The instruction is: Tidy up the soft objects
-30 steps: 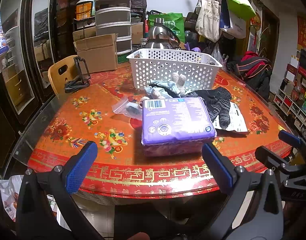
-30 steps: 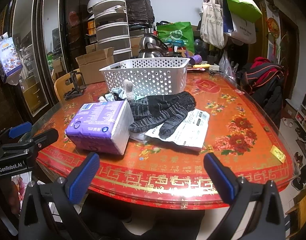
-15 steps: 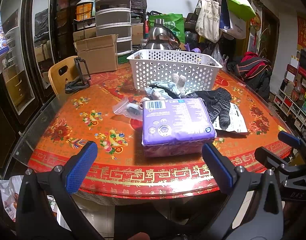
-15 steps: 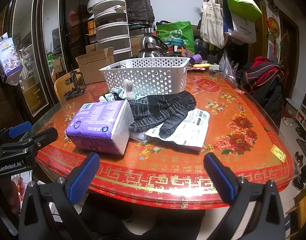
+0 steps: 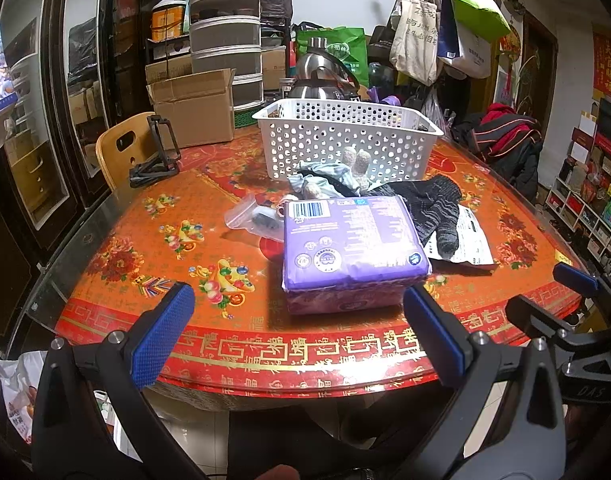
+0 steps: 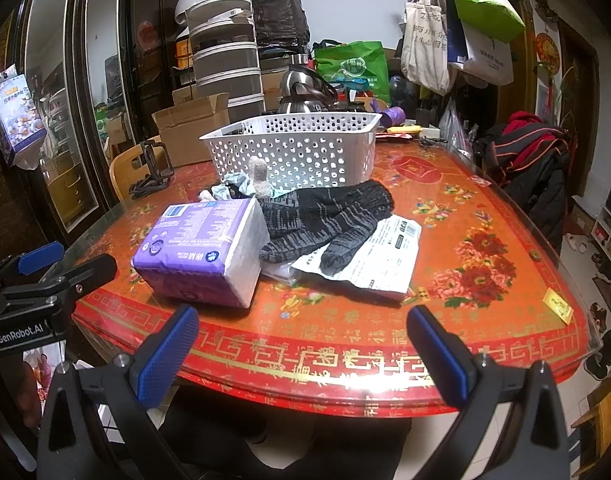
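A purple tissue pack [image 5: 351, 246] lies on the red round table [image 5: 145, 240], also in the right wrist view [image 6: 201, 252]. Dark knitted gloves [image 6: 329, 220] lie to its right, over a white printed bag [image 6: 377, 260]. A small pile of light-blue cloth and grey socks [image 5: 329, 178] sits in front of the white perforated basket [image 5: 345, 140]. My left gripper [image 5: 297, 332] is open and empty at the near table edge, in front of the tissue pack. My right gripper [image 6: 305, 344] is open and empty, near the edge, right of the pack.
A clear zip bag [image 5: 253, 216] lies left of the tissue pack. A black stand [image 5: 155, 156] sits at the table's back left by a wooden chair [image 5: 117, 152]. A cardboard box [image 5: 193, 108], kettle [image 5: 321, 76] and hanging bags [image 5: 437, 32] crowd the back.
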Motion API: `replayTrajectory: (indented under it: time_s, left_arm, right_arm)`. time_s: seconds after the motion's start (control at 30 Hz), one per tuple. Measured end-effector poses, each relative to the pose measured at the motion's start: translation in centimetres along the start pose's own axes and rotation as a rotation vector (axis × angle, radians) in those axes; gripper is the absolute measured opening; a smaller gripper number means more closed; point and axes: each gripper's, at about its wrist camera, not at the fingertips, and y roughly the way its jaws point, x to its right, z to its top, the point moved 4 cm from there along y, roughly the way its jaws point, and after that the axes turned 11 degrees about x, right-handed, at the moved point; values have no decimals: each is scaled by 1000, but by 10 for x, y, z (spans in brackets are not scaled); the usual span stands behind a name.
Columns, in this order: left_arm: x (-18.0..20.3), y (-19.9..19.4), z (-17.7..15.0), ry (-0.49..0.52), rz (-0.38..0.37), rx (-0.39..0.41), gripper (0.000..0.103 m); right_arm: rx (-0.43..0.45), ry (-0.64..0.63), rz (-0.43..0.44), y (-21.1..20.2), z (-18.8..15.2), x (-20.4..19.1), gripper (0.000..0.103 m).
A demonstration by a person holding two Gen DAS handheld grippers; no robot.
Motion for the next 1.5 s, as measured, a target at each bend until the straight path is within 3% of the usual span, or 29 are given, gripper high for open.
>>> replayTrajectory:
  time_s: [0.87,1.07,1.17,1.27,1.37,1.4,1.5]
  left_arm:
    - [2,-1,2,2,11,9,103]
    - [-18,5,12,-38,11,62,103]
    - [-34,17,16,-76,-26,65,103]
    - [-41,30,9,-62,-86,25,103]
    - [-46,39,-4,-44,-114,25,103]
    - [-47,44,-10,-44,-156,14,103]
    - [-45,55,-27,-24,-199,-10,97]
  right_arm:
    - [-3,6,5,1,-2,-2,103]
    - [59,38,47,5,4,-6,103]
    - [81,-4,19,20,7,-9,103]
    - [42,64,133,35,6,-13,103]
    - [15,62,177,44,-1,-21,103]
    - [16,46,181,45,-3,-25,102]
    - [4,5,194,52,-12,-33,88]
